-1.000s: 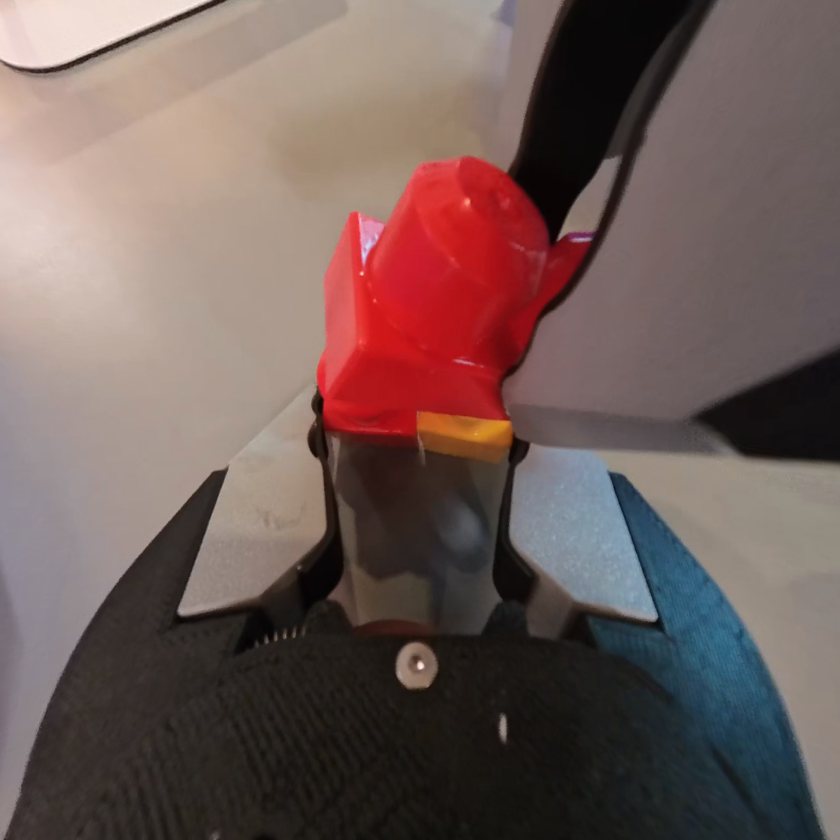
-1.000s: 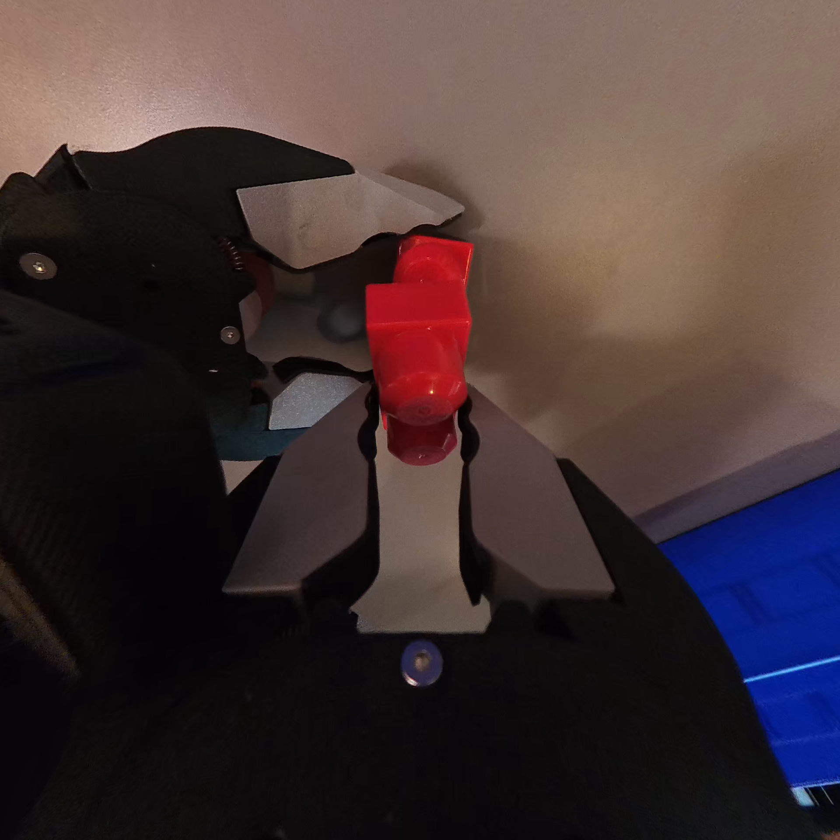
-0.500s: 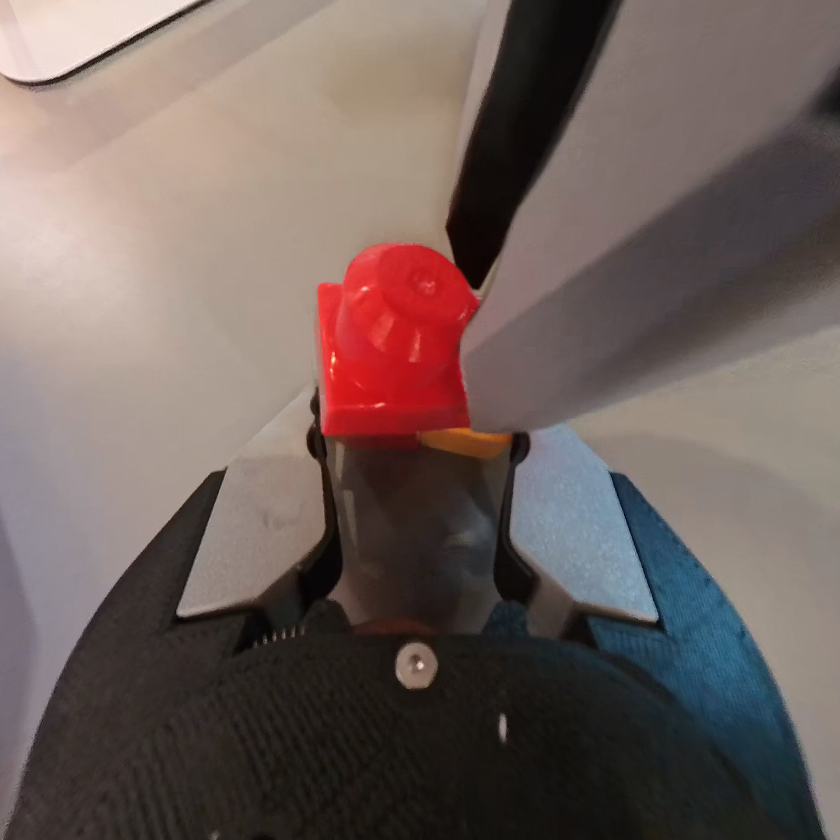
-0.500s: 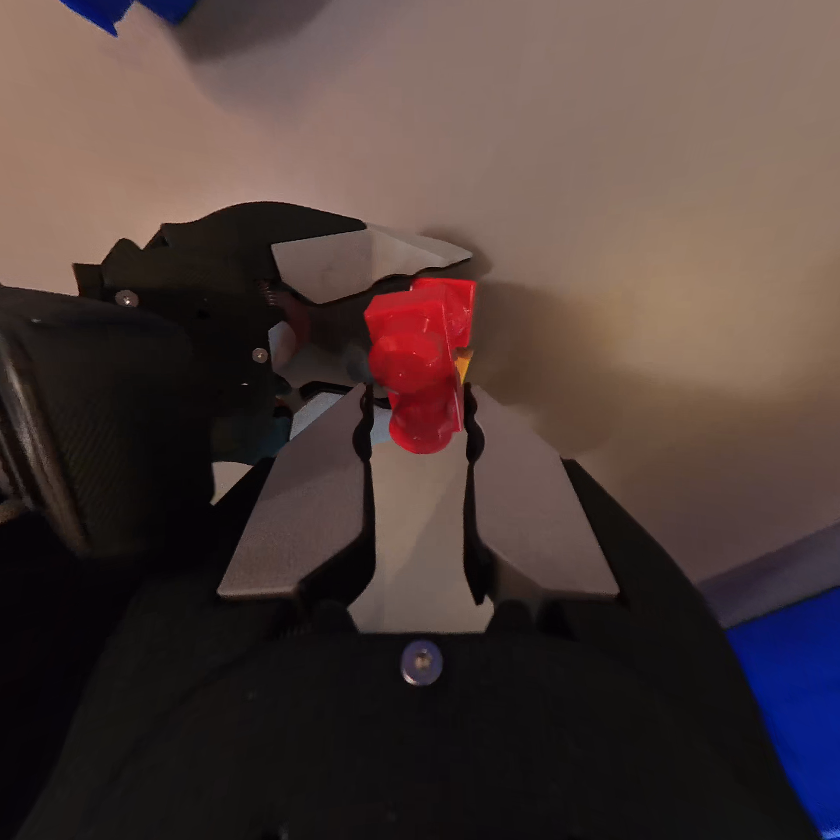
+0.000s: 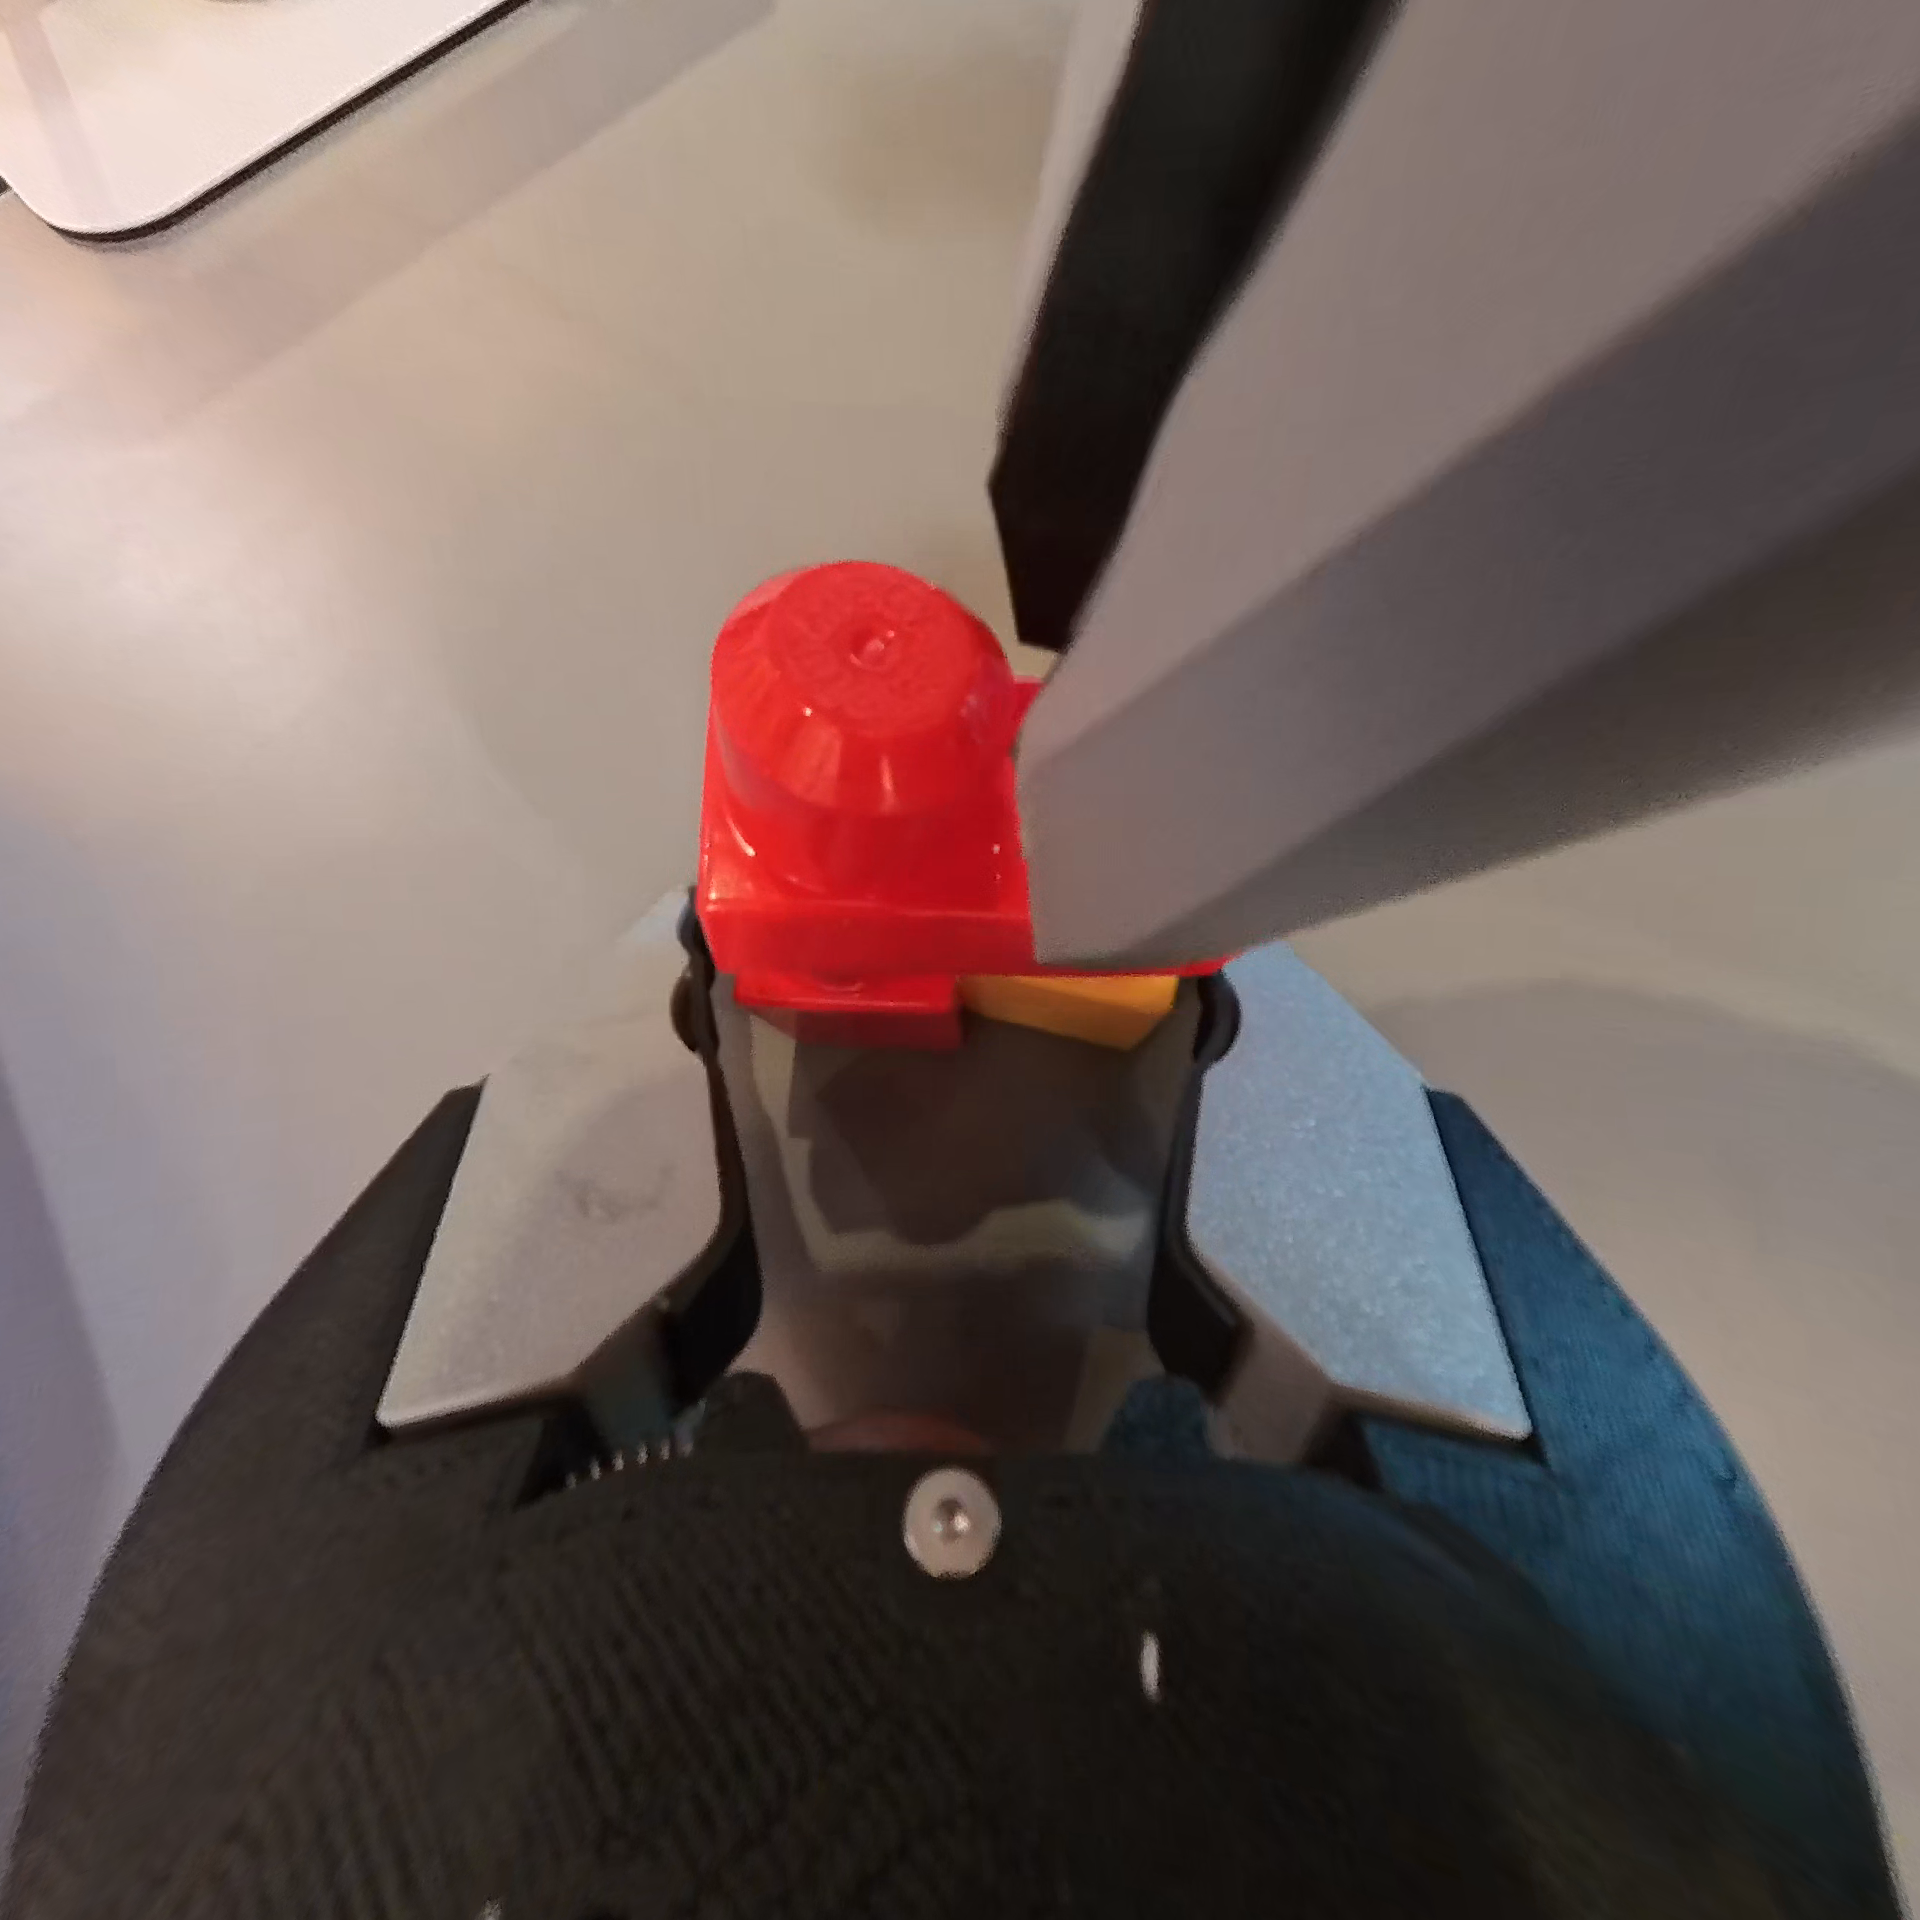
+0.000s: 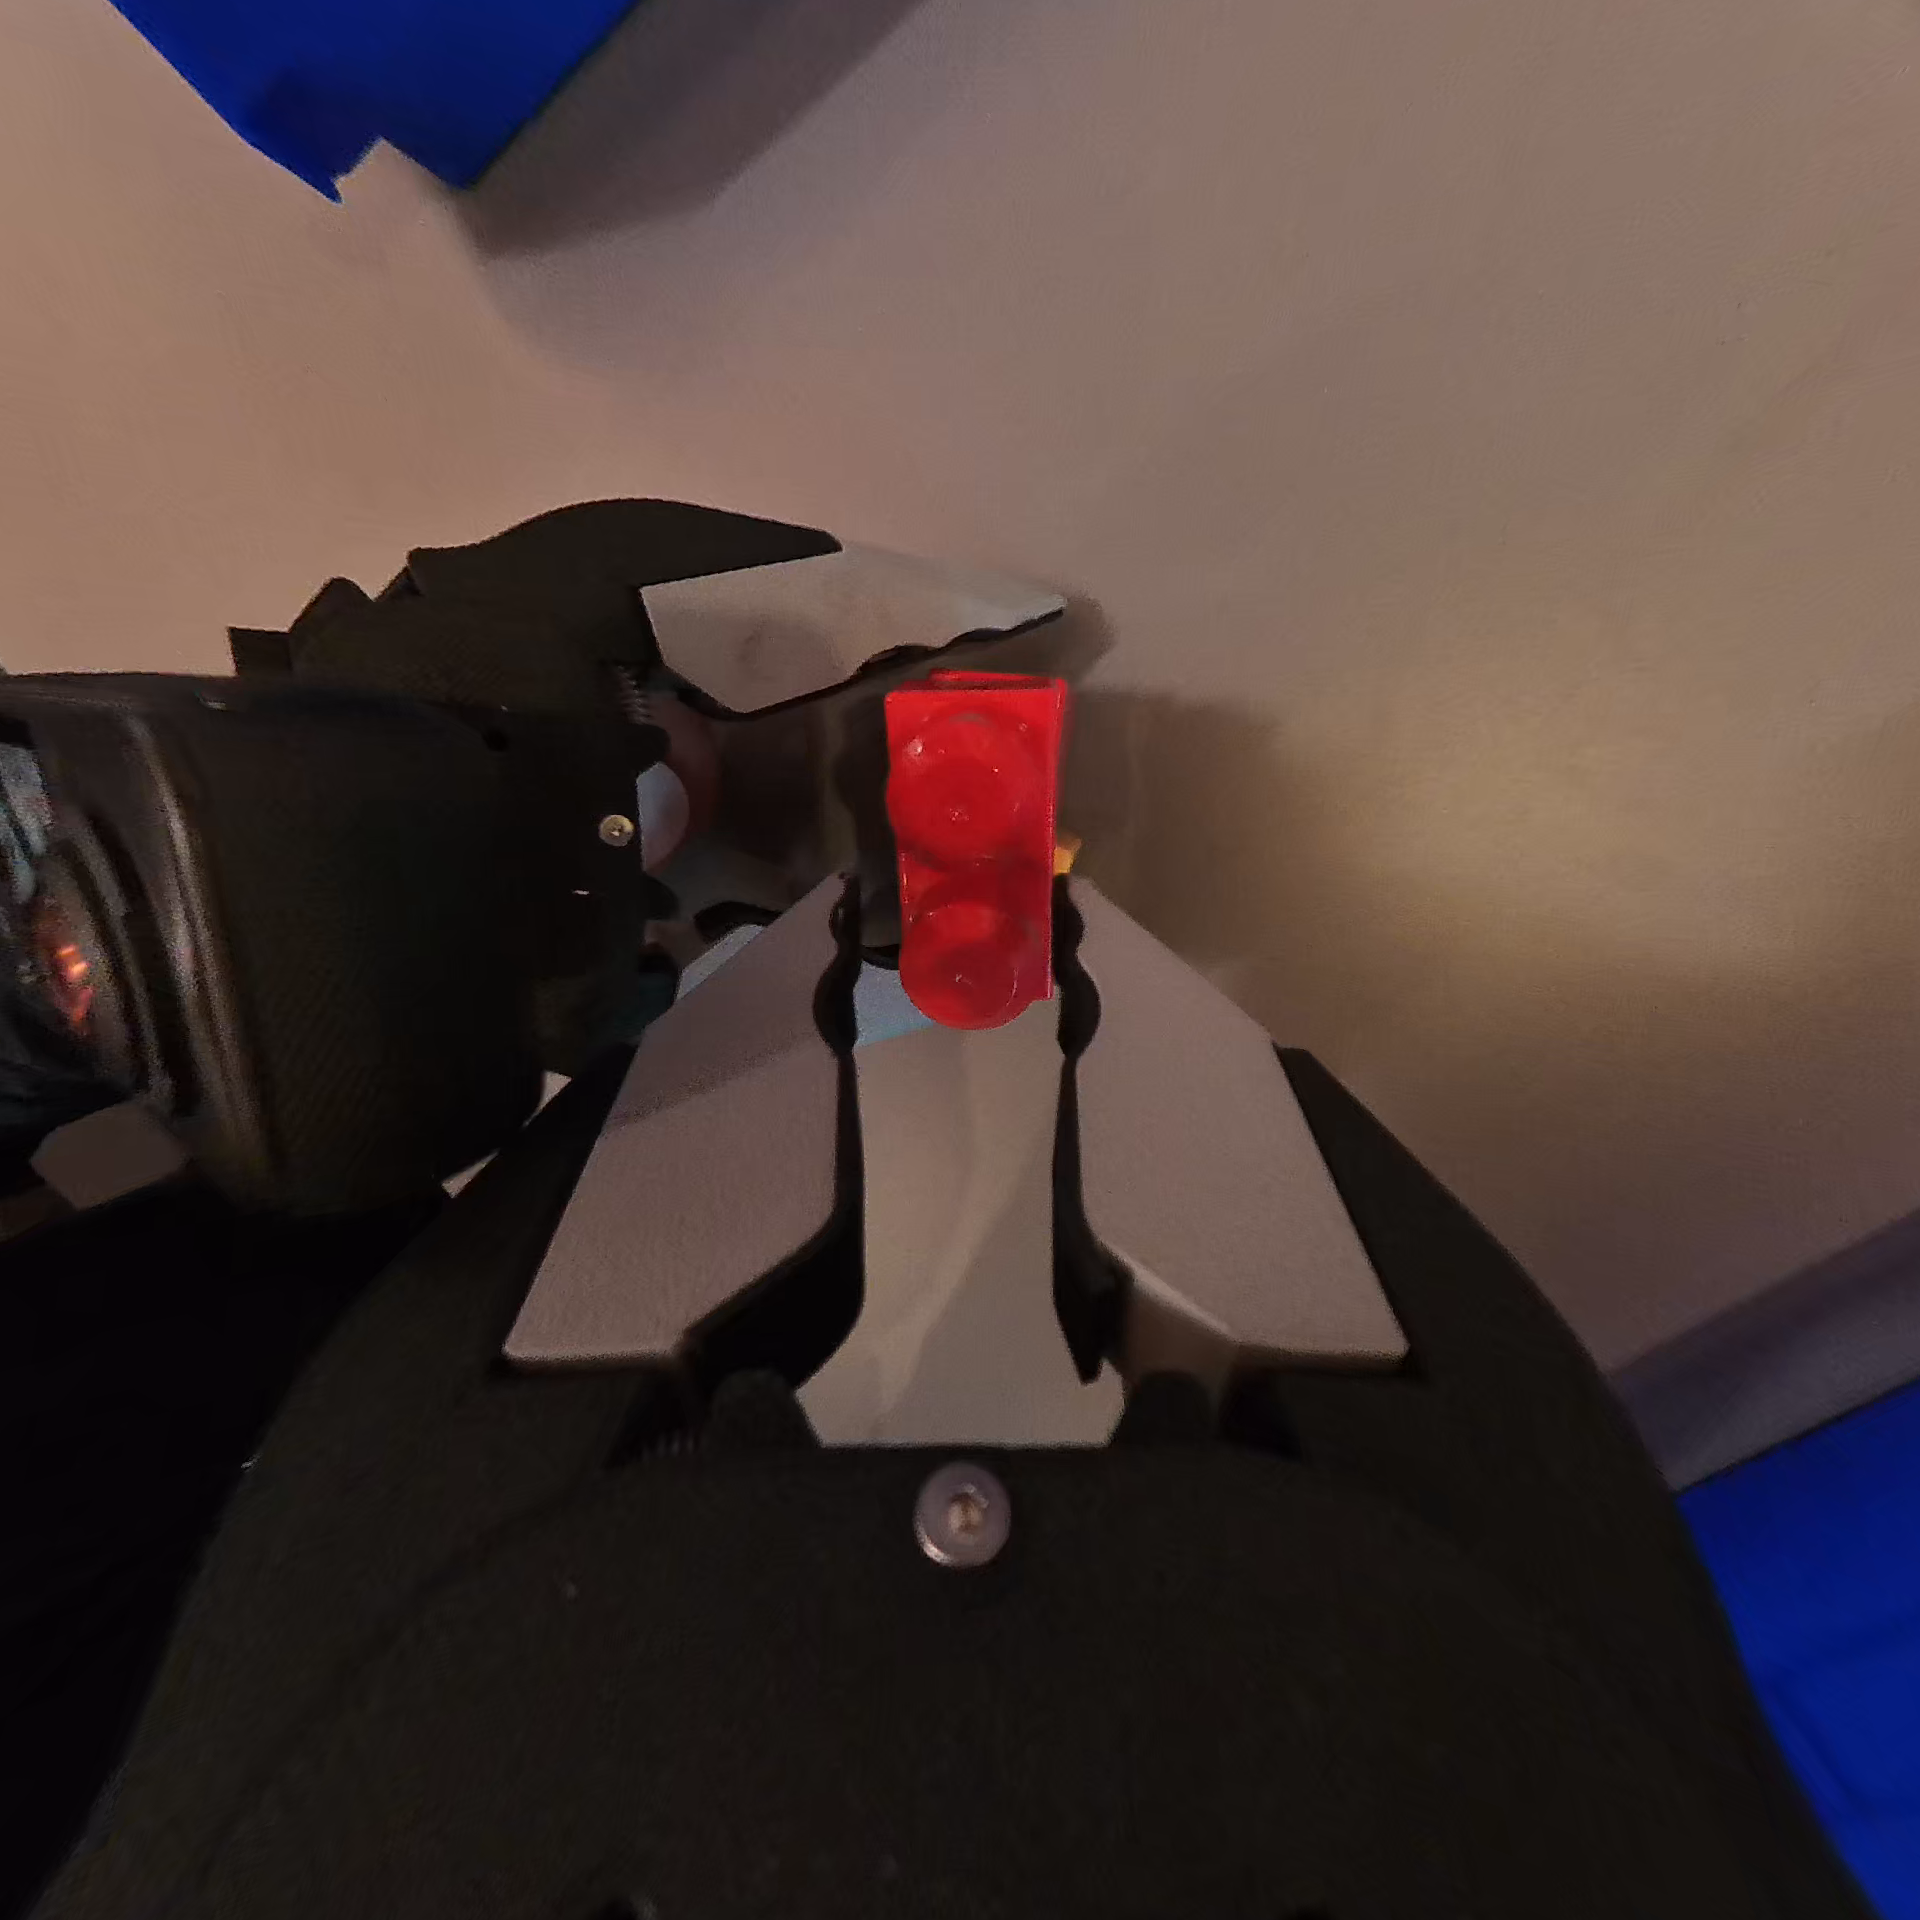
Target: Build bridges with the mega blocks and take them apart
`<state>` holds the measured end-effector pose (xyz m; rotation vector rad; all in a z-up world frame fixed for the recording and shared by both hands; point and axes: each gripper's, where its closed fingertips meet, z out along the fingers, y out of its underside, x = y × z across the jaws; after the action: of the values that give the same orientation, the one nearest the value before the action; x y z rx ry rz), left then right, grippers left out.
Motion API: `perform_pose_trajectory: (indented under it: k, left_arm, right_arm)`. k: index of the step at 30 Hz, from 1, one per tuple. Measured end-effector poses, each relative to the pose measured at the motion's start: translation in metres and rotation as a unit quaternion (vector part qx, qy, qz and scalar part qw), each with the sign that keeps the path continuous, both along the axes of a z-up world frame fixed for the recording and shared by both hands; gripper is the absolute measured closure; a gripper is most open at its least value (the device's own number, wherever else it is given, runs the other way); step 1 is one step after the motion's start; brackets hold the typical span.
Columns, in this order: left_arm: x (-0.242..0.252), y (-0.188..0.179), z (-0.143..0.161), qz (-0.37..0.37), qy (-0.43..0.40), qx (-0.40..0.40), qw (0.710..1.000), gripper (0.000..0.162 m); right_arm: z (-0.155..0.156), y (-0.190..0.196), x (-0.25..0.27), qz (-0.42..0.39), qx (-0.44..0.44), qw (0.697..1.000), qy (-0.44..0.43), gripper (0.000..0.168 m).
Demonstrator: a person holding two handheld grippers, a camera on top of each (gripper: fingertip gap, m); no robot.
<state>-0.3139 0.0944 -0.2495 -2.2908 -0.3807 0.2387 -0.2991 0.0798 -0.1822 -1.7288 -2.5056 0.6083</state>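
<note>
In the left wrist view my left gripper is shut on a small red block and a yellow block that sit side by side between its tips. A red two-stud block lies across the top of them. A finger of my right gripper comes in from the upper right and covers that block's right end. In the right wrist view my right gripper is shut on the red two-stud block, studs facing the camera. The left gripper reaches in from the left. A sliver of the yellow block shows.
The beige tabletop lies under both grippers. A white flat board with a dark edge sits at the far left. Blue objects show at the top left and bottom right of the right wrist view. Left tips to right tips: about 7 centimeters.
The red two-stud block has turned from tilted to flat across the small red and yellow blocks. The right gripper has swung so the studs face its camera, and the blue object entered at top left.
</note>
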Motion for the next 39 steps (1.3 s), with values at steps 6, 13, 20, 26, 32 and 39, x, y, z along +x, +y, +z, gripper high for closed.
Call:
perform_pose_trajectory:
  k: [6,13,20,26,32,39]
  left_arm:
    - [0.002,0.004,0.000,-0.013,-0.013,0.005,1.000,0.062]
    - [-0.001,0.004,-0.003,-0.002,-0.010,-0.008,1.000,0.046]
    - [-0.003,0.005,-0.003,0.006,-0.009,-0.007,1.000,0.048]
    - [-0.002,0.007,-0.003,0.001,-0.014,-0.004,1.000,0.058]
    - [-0.001,0.010,-0.003,-0.005,-0.024,-0.003,1.000,0.062]
    - [0.002,0.012,-0.002,-0.021,-0.019,0.001,1.000,0.076]
  right_arm:
    - [-0.007,0.002,-0.004,0.002,0.015,1.000,-0.003,0.140]
    - [-0.003,0.007,-0.007,-0.004,0.004,1.000,0.008,0.140]
    - [0.004,0.006,-0.008,-0.005,-0.003,1.000,0.025,0.145]
    - [-0.005,0.000,-0.005,0.006,-0.014,1.000,0.013,0.139]
    - [-0.005,-0.004,-0.007,0.007,-0.037,0.999,0.015,0.137]
    - [-0.003,-0.003,-0.007,0.005,-0.050,0.998,0.027,0.134]
